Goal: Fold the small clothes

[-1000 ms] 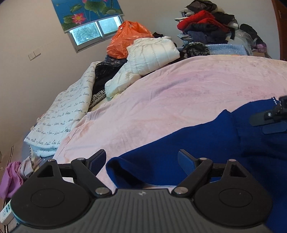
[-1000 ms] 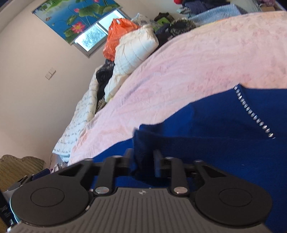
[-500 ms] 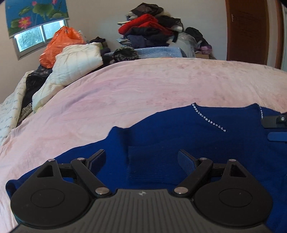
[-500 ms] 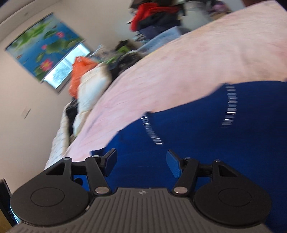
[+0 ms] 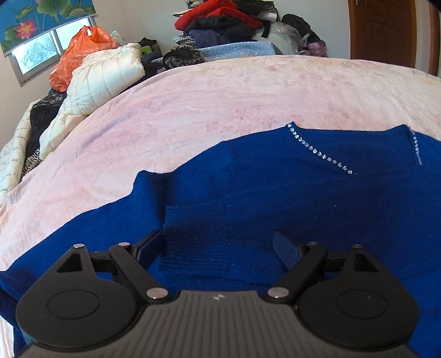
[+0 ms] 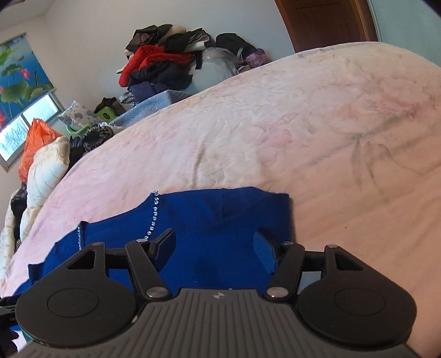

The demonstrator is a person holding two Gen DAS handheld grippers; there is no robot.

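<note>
A royal-blue knit sweater (image 5: 275, 192) lies flat on the pink bedspread (image 5: 220, 104), with a line of rhinestones (image 5: 319, 155) along its neckline. One sleeve is folded across the body, and its ribbed cuff (image 5: 195, 228) rests there. My left gripper (image 5: 217, 239) hovers open just over that cuff, its fingers on either side and not pressing. In the right wrist view the sweater (image 6: 209, 212) ends at its right shoulder edge. My right gripper (image 6: 214, 236) stands open above that shoulder with nothing pinched, the rhinestones (image 6: 154, 217) just left of it.
Along the far side of the bed lie a white padded jacket (image 5: 104, 74), an orange plastic bag (image 5: 82, 46), a light-blue knit (image 5: 237, 51) and a tall heap of dark and red clothes (image 5: 220, 19). A script-print quilt (image 5: 11, 154) hangs at the left. A wooden door (image 5: 383, 30) stands at the back right.
My right gripper let go of the folded sleeve, opened and swung right to the shoulder edge. The left gripper moved right from the sweater's left edge to over the cuff, staying open.
</note>
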